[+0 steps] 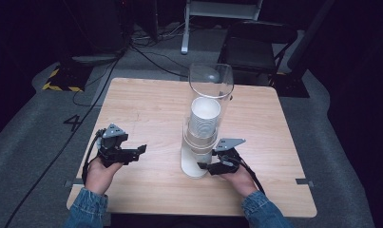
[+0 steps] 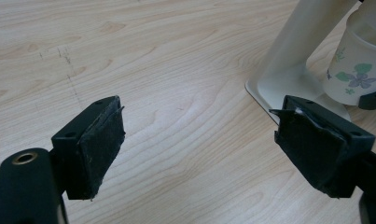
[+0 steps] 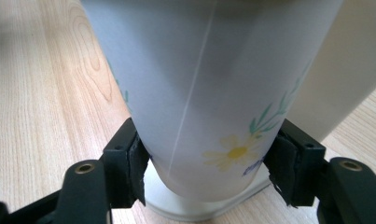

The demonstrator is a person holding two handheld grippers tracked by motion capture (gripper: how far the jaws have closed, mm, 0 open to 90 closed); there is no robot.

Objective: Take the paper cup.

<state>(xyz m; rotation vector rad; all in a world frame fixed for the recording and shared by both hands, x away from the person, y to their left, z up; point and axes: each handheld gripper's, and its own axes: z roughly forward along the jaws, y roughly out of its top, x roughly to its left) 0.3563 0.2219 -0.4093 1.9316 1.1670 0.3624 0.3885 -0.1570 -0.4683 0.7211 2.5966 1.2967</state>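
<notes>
Your left tool [image 1: 142, 150] hovers over the wooden table [image 1: 146, 107] with its jaws wide apart and nothing between them. Your right tool [image 1: 203, 166] is clamped on the flowered paper cup [image 3: 209, 93] at the foot of the clear cup dispenser [image 1: 202, 121], near the table's middle.

Setting: a recording studio or lab space, kept dark around a lit work spot. One small square wooden table [image 1: 146, 109], pale laminate, standing on grey carpet [image 1: 32, 128]. Black cables [image 1: 146, 52] trailing over the floor behind it. Yellow-and-black hazard tape [image 1: 53, 78] on a base at far left. A numeral "4" [image 1: 72, 122] marked on the carpet. A dark folding chair [image 1: 255, 45] and a white stand foot [image 1: 185, 33] at the back. No household furnishings.
</notes>
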